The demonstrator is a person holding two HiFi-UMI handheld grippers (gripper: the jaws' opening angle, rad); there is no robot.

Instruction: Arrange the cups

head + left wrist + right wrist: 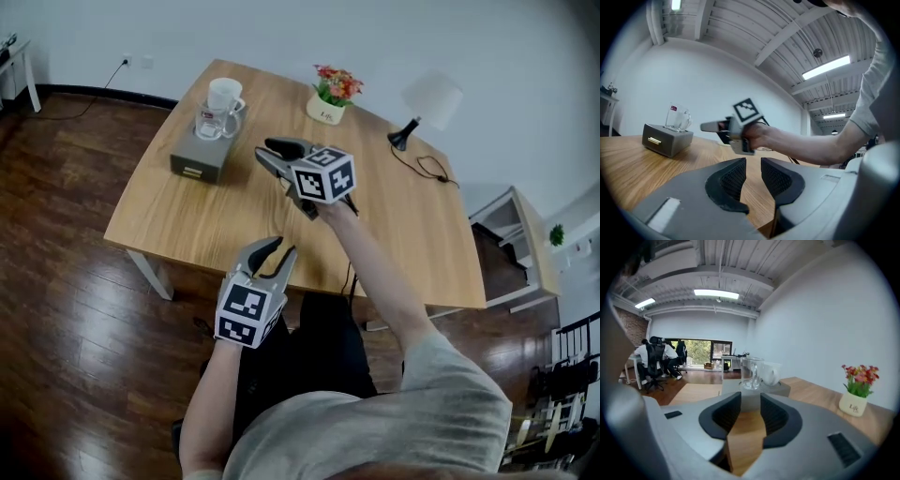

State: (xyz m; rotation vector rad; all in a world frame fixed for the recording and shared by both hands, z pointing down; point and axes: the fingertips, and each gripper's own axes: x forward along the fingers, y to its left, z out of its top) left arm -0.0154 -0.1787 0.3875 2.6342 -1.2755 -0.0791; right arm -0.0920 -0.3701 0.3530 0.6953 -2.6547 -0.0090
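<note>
A clear glass mug (210, 123) and a white cup (225, 96) stand side by side on top of a grey drawer box (197, 156) at the table's far left. My right gripper (270, 151) hovers over the wooden table (187, 211), pointing at the box and stopping short of it. Its jaws are open with nothing between them. In the right gripper view the glass mug (751, 372) and white cup (771, 372) sit straight ahead beyond the gripper (750, 416). My left gripper (281, 249) is held at the table's near edge, open and empty (753, 180).
A small pot of red flowers (330, 98) stands at the table's far edge. A white desk lamp (427, 101) and its black cable (433, 170) sit at the far right. A white shelf unit (521, 246) stands right of the table. Dark wooden floor lies around it.
</note>
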